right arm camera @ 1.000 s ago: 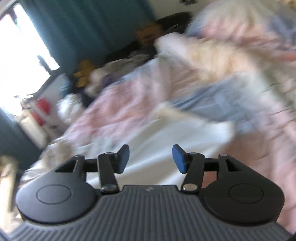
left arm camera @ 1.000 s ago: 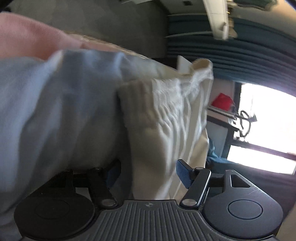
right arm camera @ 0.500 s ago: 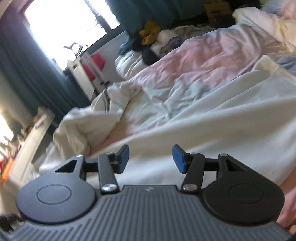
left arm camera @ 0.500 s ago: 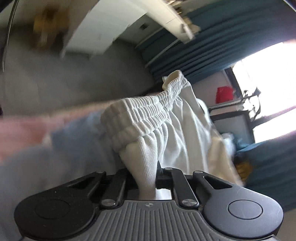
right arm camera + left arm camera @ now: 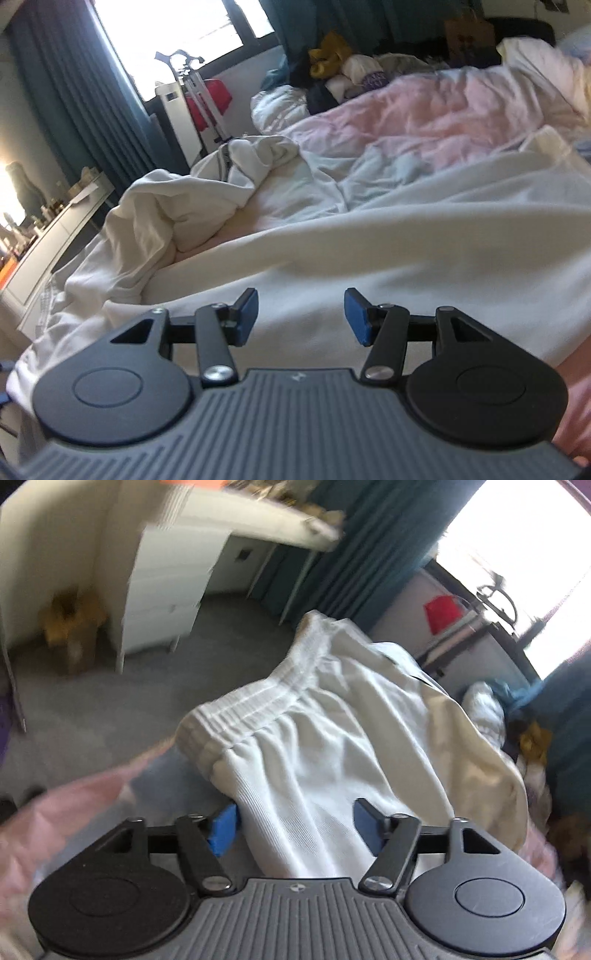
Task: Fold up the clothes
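Left claw [image 5: 294, 821]: jaws spread wide at the bottom of the left view; white cloth lies between the blue pads [image 5: 222, 825] but neither pad presses it, so it grips nothing.
Shorts [image 5: 314, 738]: white, ribbed, with a gathered elastic waistband, filling the middle of the left view; the near end runs down between the left pads, the waistband slants up toward the upper centre.
Pink sheet [image 5: 74, 805]: blurred, at the lower left of the left view, just beside the shorts.
Cream cloth [image 5: 476, 760]: to the right of the shorts, touching them; I cannot tell what it is.
Drawers [image 5: 166, 590]: white unit on grey floor, upper left of the left view, well behind the shorts.
Curtain [image 5: 373, 542]: dark teal, top centre, beside a bright window at the upper right.
Right claw [image 5: 300, 316]: open at the bottom of the right view, nothing between its pads [image 5: 356, 316], hovering over pale fabric.
White cover [image 5: 406, 266]: broad, smooth, just past the right claw, spanning the middle of the frame.
Crumpled garment [image 5: 177, 218]: white heap at left centre, beyond the cover.
Duvet [image 5: 443, 110]: pink and pale blue, rumpled, upper right.
Clothes pile [image 5: 343, 70]: yellow, white and dark items, top centre, far end of the bed.
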